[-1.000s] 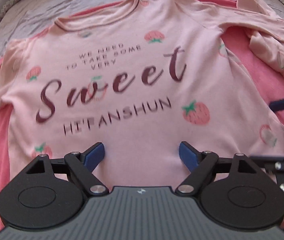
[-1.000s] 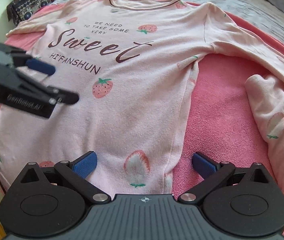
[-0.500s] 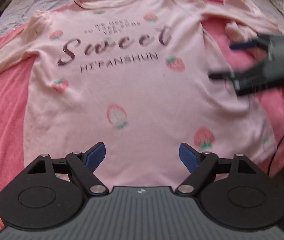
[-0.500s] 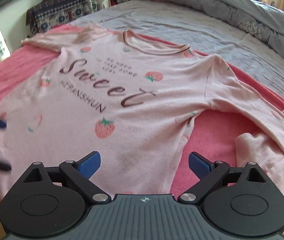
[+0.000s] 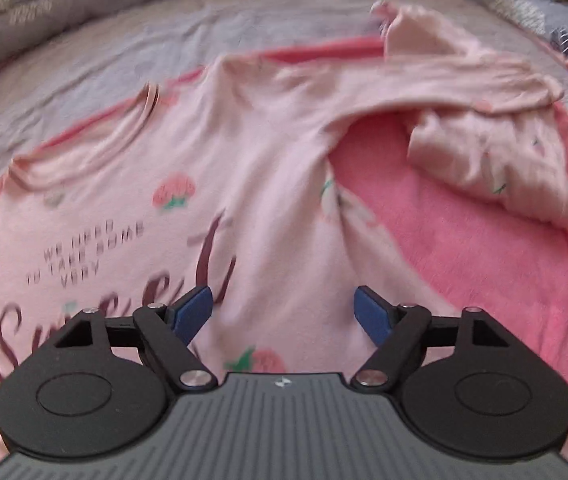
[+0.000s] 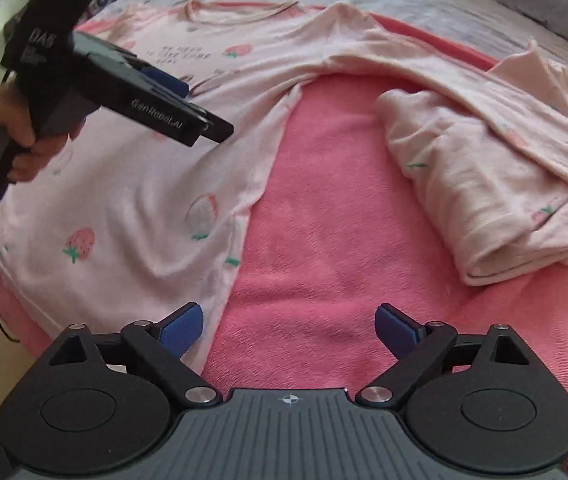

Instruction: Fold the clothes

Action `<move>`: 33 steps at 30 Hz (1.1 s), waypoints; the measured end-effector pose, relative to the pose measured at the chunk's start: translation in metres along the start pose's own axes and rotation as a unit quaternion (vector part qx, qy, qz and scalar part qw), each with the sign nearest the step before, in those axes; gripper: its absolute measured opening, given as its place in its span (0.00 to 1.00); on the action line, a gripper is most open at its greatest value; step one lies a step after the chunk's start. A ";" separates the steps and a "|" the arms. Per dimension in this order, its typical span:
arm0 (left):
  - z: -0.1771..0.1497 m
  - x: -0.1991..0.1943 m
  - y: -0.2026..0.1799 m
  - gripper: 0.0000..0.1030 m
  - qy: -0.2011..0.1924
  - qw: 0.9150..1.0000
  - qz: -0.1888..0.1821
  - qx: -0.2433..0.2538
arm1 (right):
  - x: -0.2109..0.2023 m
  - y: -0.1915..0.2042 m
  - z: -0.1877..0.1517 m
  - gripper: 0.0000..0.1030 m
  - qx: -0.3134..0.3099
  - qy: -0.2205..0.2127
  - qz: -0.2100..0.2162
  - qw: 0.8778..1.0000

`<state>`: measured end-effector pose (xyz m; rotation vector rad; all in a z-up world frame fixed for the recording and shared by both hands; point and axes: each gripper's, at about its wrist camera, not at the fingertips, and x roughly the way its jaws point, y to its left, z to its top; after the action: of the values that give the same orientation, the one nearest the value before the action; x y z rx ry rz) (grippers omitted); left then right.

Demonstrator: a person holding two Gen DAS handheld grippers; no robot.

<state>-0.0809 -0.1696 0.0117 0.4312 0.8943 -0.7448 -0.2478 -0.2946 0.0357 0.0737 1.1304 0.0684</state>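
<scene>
Shifted since half a second ago: left gripper now over the chest print of the pink shirt, closer to the collar than before; right gripper moved off the shirt body, now over the pink towel. Both sets of jaws spread wide, holding nothing. Shirt lying flat, front up, on the towel on a grey bedspread. Long axis from hem at the near bed edge up to the collar at the far side. One sleeve stretched sideways, its end draped over a folded pink garment. Open towel between the shirt's side seam and the folded garment. Left gripper's body and the holding hand above the shirt's front.
</scene>
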 end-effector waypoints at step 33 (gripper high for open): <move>0.081 0.098 0.031 0.87 0.031 0.997 0.068 -0.026 | 0.002 -0.256 0.046 0.10 0.448 -0.183 -0.217 0.848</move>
<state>0.0259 -0.2383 -0.0221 0.4656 0.9319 -0.5851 -0.2008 -0.5503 0.0294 0.6366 0.6898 -0.8606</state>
